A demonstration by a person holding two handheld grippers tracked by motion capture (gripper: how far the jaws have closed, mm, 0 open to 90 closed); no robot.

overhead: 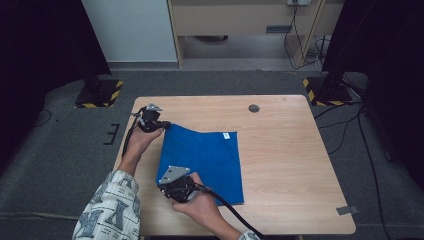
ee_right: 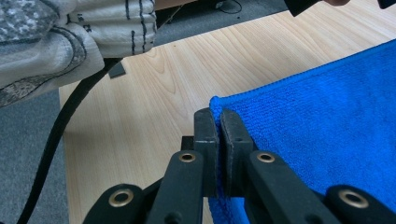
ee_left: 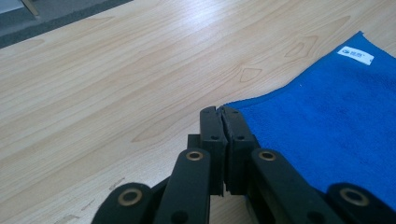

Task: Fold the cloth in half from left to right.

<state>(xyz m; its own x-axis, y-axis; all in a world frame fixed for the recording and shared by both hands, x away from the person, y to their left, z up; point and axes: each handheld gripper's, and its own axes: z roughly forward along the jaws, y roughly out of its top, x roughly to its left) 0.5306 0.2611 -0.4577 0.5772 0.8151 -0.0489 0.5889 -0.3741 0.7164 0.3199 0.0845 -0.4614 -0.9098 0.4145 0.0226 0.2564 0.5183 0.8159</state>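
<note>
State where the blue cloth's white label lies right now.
In the high view, the white label sits at the far right corner of the blue cloth, towards the table's middle, away from both grippers.

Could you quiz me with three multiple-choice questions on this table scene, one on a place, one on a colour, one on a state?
1. Where on the light wooden table does the square terry cloth lie?
A. left of the middle
B. far right corner
C. on the floor

2. What colour is the cloth?
A. red
B. blue
C. white

3. How do the left gripper and right gripper stand?
A. both wide open
B. one open, one shut
C. both shut on cloth corners

Answers: 1 A, the high view shows it near the table's left edge; 2 B, blue in every view; 3 C, each gripper view shows jaws pinching a corner.
</note>
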